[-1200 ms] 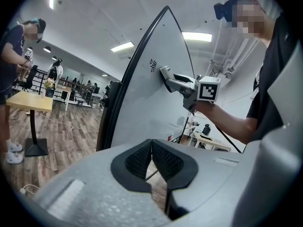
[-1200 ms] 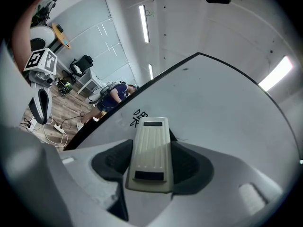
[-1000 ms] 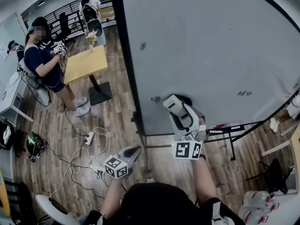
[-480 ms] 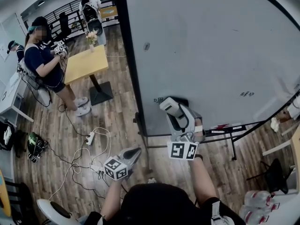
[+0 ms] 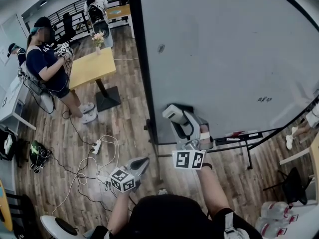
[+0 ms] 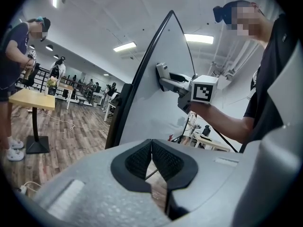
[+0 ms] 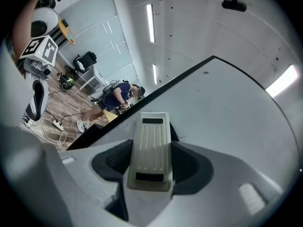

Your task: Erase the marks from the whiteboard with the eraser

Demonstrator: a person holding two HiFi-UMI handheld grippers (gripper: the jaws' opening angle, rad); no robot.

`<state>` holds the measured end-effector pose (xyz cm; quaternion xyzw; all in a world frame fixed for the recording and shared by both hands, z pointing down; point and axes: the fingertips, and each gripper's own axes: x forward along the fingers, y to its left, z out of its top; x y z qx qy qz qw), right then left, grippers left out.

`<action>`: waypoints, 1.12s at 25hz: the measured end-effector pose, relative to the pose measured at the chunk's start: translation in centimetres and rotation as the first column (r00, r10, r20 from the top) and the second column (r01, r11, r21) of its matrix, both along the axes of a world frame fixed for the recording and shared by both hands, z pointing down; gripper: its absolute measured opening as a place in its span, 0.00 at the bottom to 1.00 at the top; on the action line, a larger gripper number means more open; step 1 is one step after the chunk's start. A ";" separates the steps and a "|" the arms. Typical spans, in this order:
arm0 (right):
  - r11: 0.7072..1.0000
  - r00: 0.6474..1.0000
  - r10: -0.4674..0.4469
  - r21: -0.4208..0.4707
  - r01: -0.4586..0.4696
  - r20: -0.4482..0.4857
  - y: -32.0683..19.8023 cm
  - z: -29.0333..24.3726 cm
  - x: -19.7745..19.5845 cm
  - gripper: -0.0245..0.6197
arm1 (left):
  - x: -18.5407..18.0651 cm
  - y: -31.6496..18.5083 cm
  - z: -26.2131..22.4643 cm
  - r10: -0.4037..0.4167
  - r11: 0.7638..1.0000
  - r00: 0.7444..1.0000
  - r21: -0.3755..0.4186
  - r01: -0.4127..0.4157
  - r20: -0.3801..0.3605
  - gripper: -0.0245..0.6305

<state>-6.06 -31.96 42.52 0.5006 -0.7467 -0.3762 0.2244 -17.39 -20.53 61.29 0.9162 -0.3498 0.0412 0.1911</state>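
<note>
The whiteboard (image 5: 224, 54) stands upright and fills the right of the head view. My right gripper (image 5: 179, 120) is shut on a pale eraser (image 5: 169, 111), which is pressed flat against the board's lower left corner. In the right gripper view the ribbed eraser (image 7: 150, 150) sits between the jaws against the board (image 7: 227, 108). A small dark mark (image 5: 264, 99) shows at the lower right of the board, and a spot (image 5: 161, 48) higher up. My left gripper (image 5: 143, 160) hangs low beside the board, shut and empty, its pads (image 6: 142, 157) together.
The board's black frame edge (image 5: 144, 78) and stand legs (image 5: 239, 139) lie close by. A power strip with cables (image 5: 94, 146) lies on the wooden floor. A yellow table (image 5: 91, 67) and a person (image 5: 47, 63) are further left. Bottles (image 5: 274, 218) sit at the lower right.
My right gripper slid the eraser left and slightly down along the board's bottom, over the small mark near the left corner, which no longer shows. The left gripper stayed put.
</note>
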 end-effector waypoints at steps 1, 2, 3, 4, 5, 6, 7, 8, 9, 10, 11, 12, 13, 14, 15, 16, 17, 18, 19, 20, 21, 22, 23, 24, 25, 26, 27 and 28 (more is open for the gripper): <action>1.000 1.000 -0.006 0.000 0.006 -0.006 0.0 0.1 -0.4 0.43 | -0.1 0.0 0.0 -0.001 1.000 1.000 0.000 0.001 0.001 0.06; 1.000 1.000 -0.012 -0.001 0.012 -0.012 0.0 0.2 -0.8 0.43 | -0.3 0.0 0.1 -0.003 1.000 1.000 0.000 0.003 0.002 0.06; 1.000 1.000 -0.020 -0.002 0.020 -0.020 0.1 0.4 -1.3 0.43 | -0.4 0.0 0.1 -0.004 1.000 1.000 0.000 0.004 0.003 0.06; 1.000 0.999 -0.028 -0.002 0.028 -0.030 0.1 0.6 -1.7 0.43 | -0.4 0.0 0.1 -0.005 1.000 1.000 0.000 0.005 0.004 0.06; 0.999 0.999 -0.036 -0.002 0.036 -0.040 0.2 0.8 -2.2 0.43 | -0.5 0.0 0.1 -0.007 1.000 1.000 0.000 0.007 0.005 0.06; 0.999 0.998 -0.042 -0.002 0.042 -0.049 0.3 0.9 -2.6 0.43 | -0.5 0.0 0.0 -0.008 1.000 1.000 0.001 0.008 0.005 0.06; 0.999 0.997 -0.046 -0.002 0.046 -0.055 0.3 1.0 -2.8 0.43 | -0.6 0.0 0.0 -0.009 1.000 1.000 0.002 0.009 0.005 0.06; 0.999 0.997 -0.049 -0.002 0.049 -0.059 0.3 1.1 -3.0 0.43 | -0.6 0.0 0.0 -0.010 1.000 1.000 0.003 0.010 0.004 0.06; 0.999 0.997 -0.049 -0.002 0.049 -0.061 0.3 1.1 -3.1 0.43 | -0.6 -0.1 0.0 -0.012 1.000 1.000 0.004 0.012 0.003 0.06; 0.999 0.997 -0.048 -0.001 0.048 -0.063 0.3 1.1 -3.0 0.43 | -0.7 -0.1 0.0 -0.013 1.000 1.000 0.004 0.013 0.004 0.06; 0.999 0.997 -0.045 0.001 0.045 -0.064 0.3 1.1 -2.9 0.43 | -0.6 -0.1 0.0 -0.014 1.000 1.000 0.004 0.014 0.004 0.06; 0.999 0.997 -0.042 0.002 0.043 -0.061 0.3 0.9 -2.8 0.43 | -0.6 -0.1 0.0 -0.014 1.000 1.000 0.004 0.014 0.004 0.06; 0.999 0.998 -0.041 0.002 0.041 -0.051 0.4 0.7 -2.6 0.43 | -0.6 -0.1 0.0 -0.012 1.000 1.000 0.003 0.012 0.004 0.06; 0.999 0.999 -0.040 0.001 0.040 -0.031 0.4 0.3 -2.3 0.43 | -0.5 -0.1 0.0 -0.009 1.000 1.000 0.003 0.009 0.005 0.06; 0.999 0.999 -0.039 0.000 0.039 -0.007 0.4 -0.2 -2.0 0.43 | -0.3 0.0 0.0 -0.005 1.000 1.000 0.004 0.005 0.006 0.06; 0.999 0.999 -0.034 0.003 0.034 0.012 0.4 -0.7 -1.5 0.43 | -0.2 -0.1 0.0 -0.001 1.000 1.000 0.004 0.001 0.007 0.06; 1.000 0.999 -0.028 0.009 0.028 0.024 0.3 -1.3 -1.1 0.43 | 0.0 -0.1 -0.1 0.003 1.000 1.000 0.005 -0.003 0.008 0.06; 1.000 0.999 -0.022 0.014 0.022 0.035 0.2 -1.8 -0.6 0.43 | 0.2 -0.2 -0.1 0.005 1.000 1.000 0.006 -0.005 0.008 0.06; 1.000 0.999 -0.016 0.017 0.015 0.046 0.1 -2.2 0.0 0.43 | 0.4 -0.2 -0.2 0.008 1.000 1.000 0.007 -0.008 0.008 0.06; 1.000 0.998 -0.008 0.017 0.007 0.055 0.0 -2.4 0.6 0.43 | 0.6 -0.3 -0.2 0.010 1.000 1.000 0.007 -0.010 0.007 0.06; 1.000 0.998 0.002 0.016 -0.003 0.060 -0.2 -2.5 1.2 0.43 | 0.8 -0.3 -0.2 0.013 1.000 1.000 0.007 -0.013 0.006 0.06; 1.000 0.998 0.013 0.015 -0.014 0.063 -0.3 -2.5 1.8 0.43 | 1.0 -0.3 -0.2 0.015 1.000 1.000 0.008 -0.015 0.006 0.06; 1.000 0.998 0.023 0.015 -0.024 0.065 -0.3 -2.5 2.4 0.43 | 1.1 -0.3 -0.2 0.018 1.000 1.000 0.008 -0.018 0.007 0.06; 0.999 0.997 0.032 0.015 -0.033 0.065 -0.3 -2.5 2.8 0.43 | 1.2 -0.2 -0.2 0.019 1.000 1.000 0.009 -0.019 0.007 0.06; 0.999 0.997 0.041 0.015 -0.042 0.066 -0.2 -2.6 3.2 0.43 | 1.2 -0.1 -0.3 0.020 1.000 1.000 0.009 -0.020 0.006 0.06; 0.999 0.997 0.048 0.015 -0.049 0.067 -0.2 -2.6 3.5 0.43 | 1.2 0.0 -0.2 0.020 1.000 1.000 0.009 -0.020 0.005 0.06; 0.998 0.996 0.055 0.014 -0.056 0.068 -0.2 -2.6 3.8 0.43 | 1.3 0.1 -0.2 0.021 1.000 1.000 0.009 -0.021 0.004 0.06; 0.998 0.996 0.062 0.013 -0.063 0.069 -0.2 -2.5 4.2 0.43 | 1.5 0.1 -0.1 0.022 1.000 1.000 0.008 -0.022 0.004 0.06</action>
